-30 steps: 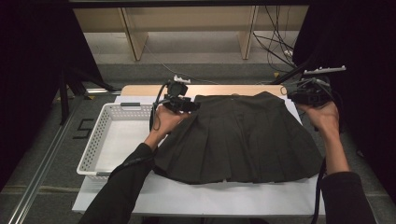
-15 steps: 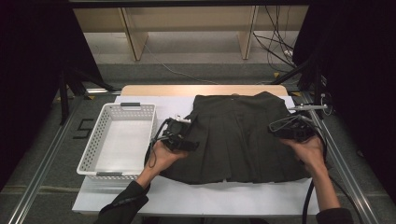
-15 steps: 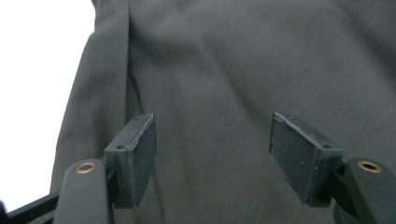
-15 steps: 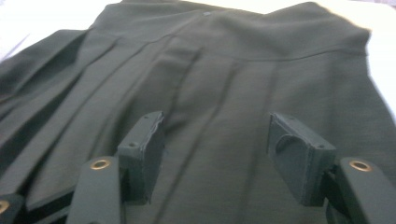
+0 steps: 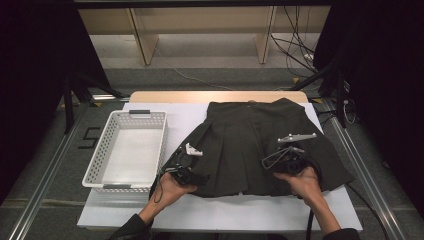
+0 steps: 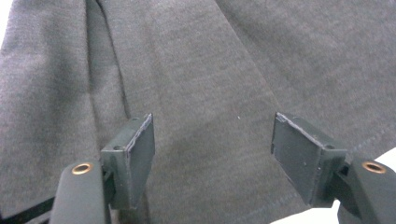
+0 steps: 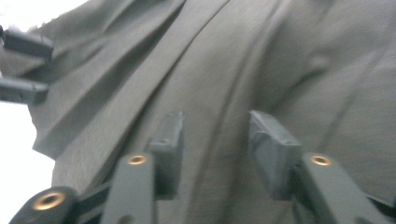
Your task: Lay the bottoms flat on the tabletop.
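Observation:
A dark grey pleated skirt (image 5: 250,145) lies spread flat on the white table top (image 5: 250,215), waistband at the far side and hem toward me. My left gripper (image 5: 194,175) hovers over the skirt's near left corner. In the left gripper view its jaws stand wide open (image 6: 212,140) just above the fabric (image 6: 196,70), close to the stitched hem. My right gripper (image 5: 281,162) is over the skirt's near right part. In the right gripper view its jaws (image 7: 215,135) are apart over the pleats (image 7: 280,56) with nothing between them.
A white perforated basket (image 5: 132,116) stands at the left of the table, touching nothing. A wooden strip (image 5: 175,96) runs along the table's far edge. Cables (image 5: 295,45) lie on the floor beyond. Metal rails (image 5: 45,185) flank the table.
Both hands have drawn back from the skirt's waistband at the far side to its near hem. The skirt lies where it was.

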`<state>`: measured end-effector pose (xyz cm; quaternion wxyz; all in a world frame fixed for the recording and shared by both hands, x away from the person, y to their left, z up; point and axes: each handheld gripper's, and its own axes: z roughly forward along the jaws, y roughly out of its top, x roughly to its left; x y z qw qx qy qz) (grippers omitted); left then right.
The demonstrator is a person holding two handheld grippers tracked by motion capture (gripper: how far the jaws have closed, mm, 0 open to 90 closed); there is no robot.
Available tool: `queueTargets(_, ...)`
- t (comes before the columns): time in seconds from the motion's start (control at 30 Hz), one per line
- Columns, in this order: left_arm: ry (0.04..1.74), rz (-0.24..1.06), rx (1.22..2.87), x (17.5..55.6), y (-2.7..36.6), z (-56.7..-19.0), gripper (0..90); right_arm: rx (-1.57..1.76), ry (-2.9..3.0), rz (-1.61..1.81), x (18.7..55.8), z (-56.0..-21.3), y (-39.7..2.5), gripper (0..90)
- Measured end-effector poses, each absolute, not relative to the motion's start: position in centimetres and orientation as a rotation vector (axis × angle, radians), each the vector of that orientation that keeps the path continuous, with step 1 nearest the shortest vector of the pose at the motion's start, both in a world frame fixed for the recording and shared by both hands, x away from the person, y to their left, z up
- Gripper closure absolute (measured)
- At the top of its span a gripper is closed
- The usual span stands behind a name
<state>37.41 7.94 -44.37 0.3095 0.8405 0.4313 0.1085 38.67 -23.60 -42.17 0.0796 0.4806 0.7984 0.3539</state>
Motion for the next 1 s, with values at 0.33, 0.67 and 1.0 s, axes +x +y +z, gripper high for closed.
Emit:
queueTargets(0.33, 1.130, 0.273, 2.256, 36.2, 8.5, -45.5, 29.5, 1.480, 2.506, 0.912, 37.3, -45.8, -20.3, 88.1)
queueTargets(0.67, 1.128, 0.282, 2.257, 36.1, 8.4, -45.8, 28.7, 1.421, 2.420, 0.986, 37.2, -42.9, -23.0, 48.6)
queueTargets(1.0, 1.118, 0.308, 2.242, 35.6, 8.4, -45.4, 26.8, 1.674, 2.139, 0.620, 37.3, -43.9, -34.1, 41.6)
